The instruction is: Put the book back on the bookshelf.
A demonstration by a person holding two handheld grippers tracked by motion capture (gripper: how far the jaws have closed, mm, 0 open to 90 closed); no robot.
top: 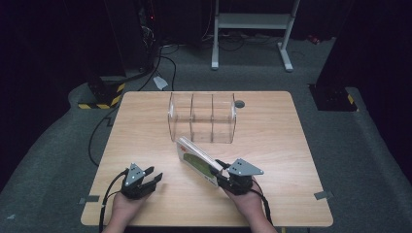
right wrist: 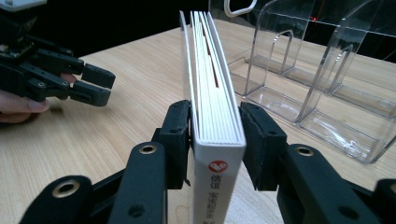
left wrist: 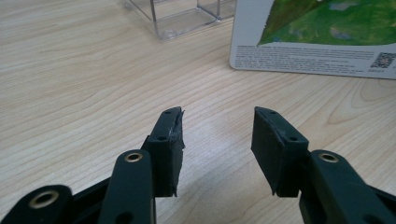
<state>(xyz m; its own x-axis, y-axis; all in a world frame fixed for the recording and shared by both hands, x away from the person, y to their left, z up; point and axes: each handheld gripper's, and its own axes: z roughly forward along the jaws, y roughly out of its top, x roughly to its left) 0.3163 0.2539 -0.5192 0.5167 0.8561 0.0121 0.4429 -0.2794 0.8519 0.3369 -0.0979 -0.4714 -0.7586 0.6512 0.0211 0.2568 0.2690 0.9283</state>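
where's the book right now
In the high view the book stands on edge right of the table's middle, clamped by the right gripper, just in front of the clear rack.

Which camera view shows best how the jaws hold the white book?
The right gripper view: the white book stands edge-on, pinched at its spine end by both black jaws. The high view shows it small and tilted, held by the right gripper. The left gripper view shows its green cover.

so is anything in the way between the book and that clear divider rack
Nothing visible is. The right gripper is shut on the book, and only bare table lies between it and the clear rack. The left gripper sits open, off to the side.
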